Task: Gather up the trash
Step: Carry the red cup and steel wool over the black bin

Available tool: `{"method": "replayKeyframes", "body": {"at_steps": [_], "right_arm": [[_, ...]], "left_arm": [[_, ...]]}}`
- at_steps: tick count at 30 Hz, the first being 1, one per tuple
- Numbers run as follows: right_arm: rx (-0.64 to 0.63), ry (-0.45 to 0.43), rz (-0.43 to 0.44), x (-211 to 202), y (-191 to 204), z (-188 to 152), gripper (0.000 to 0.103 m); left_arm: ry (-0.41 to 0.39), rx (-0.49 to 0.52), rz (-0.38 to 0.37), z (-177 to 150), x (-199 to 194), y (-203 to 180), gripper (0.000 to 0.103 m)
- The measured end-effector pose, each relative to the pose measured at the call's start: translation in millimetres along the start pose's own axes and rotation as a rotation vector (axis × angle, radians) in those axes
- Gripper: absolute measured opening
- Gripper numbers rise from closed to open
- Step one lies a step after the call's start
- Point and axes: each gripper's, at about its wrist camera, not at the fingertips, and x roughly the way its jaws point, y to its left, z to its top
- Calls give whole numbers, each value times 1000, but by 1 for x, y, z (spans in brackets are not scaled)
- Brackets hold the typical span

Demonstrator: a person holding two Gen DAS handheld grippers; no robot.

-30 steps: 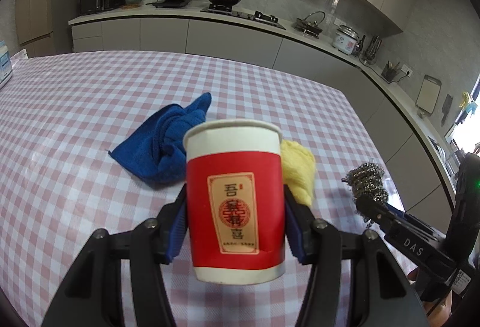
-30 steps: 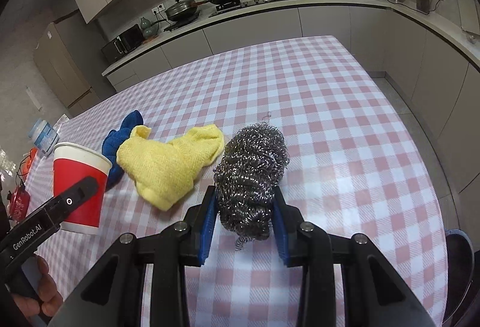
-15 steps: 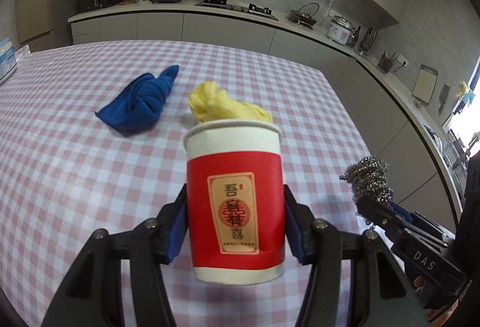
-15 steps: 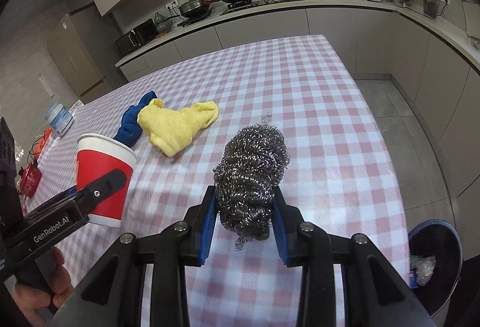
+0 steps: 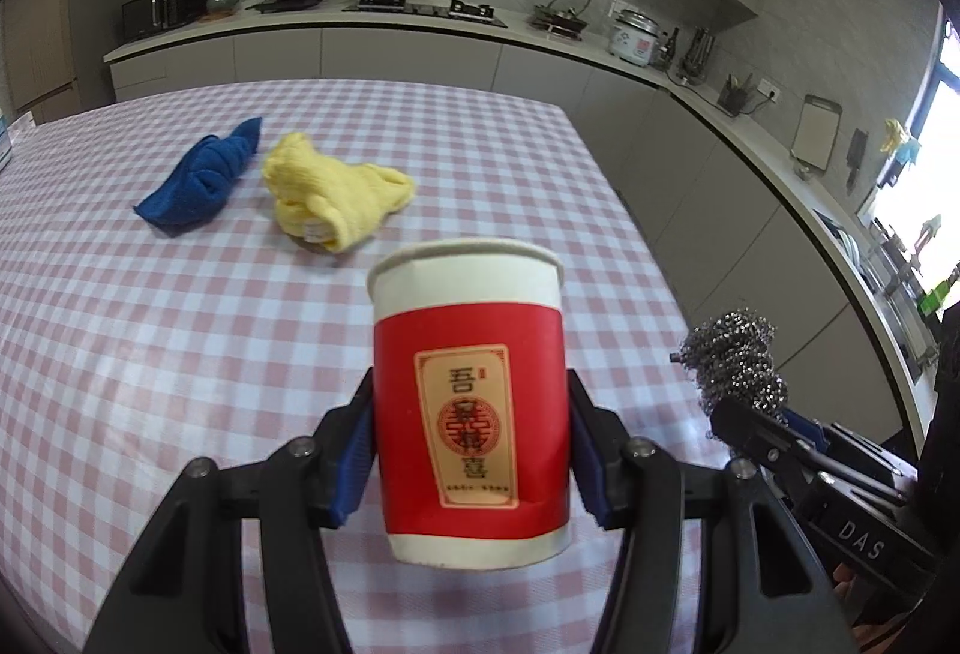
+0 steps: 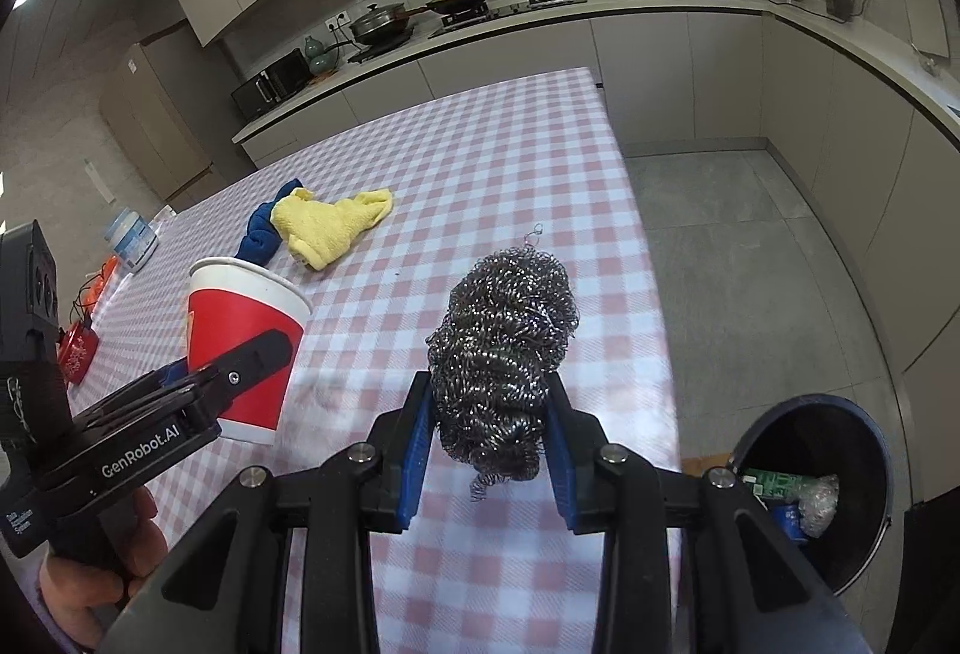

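The step in hand looks like the carry to the trash bin, the dark round bin on the floor just past the table's near right corner, already holding some wrappers. Taking the bin as the landmark and going left to right: farthest from it, the left gripper is closed about halfway, its blue pads pressing both sides of the red paper cup, which is upright and clear of the checked table. Nearer the bin, the right gripper is closed more narrowly on the steel wool scrubber, the wire ball squeezed between the pads with a loose strand hanging below. The bin lies just right of and below that gripper in the right wrist view. To do this well, I would bring the scrubber over the bin's mouth first, since it is the closer load, and open only when the ball is fully above the opening, because springy wire can cling to a pad or bounce off the rim. The cup should stay upright until over the bin, in case anything is inside; its inside cannot be seen. The light cup could crush under harder squeezing. Counted: one cup, one scrubber, one bin, two grippers, and two cloths on the table well away from the bin, a blue cloth with a yellow cloth just beside it on the bin's side.
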Motion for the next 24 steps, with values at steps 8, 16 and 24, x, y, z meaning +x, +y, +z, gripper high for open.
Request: {"method": "replayKeyframes", "body": {"at_steps": [8,16,24], "right_arm": [[62,-40,-46,-39,-43,-18,37],[169,-72,-140,-78,-103,-41,37],[268,-83,-231,-114,-164,-66,37]], "left_arm": [[24,82,-75,-10,5,-59,57],[66,183,-184,-21,18,-130,57],[116,267,-277,-37,33,-197,57]]}}
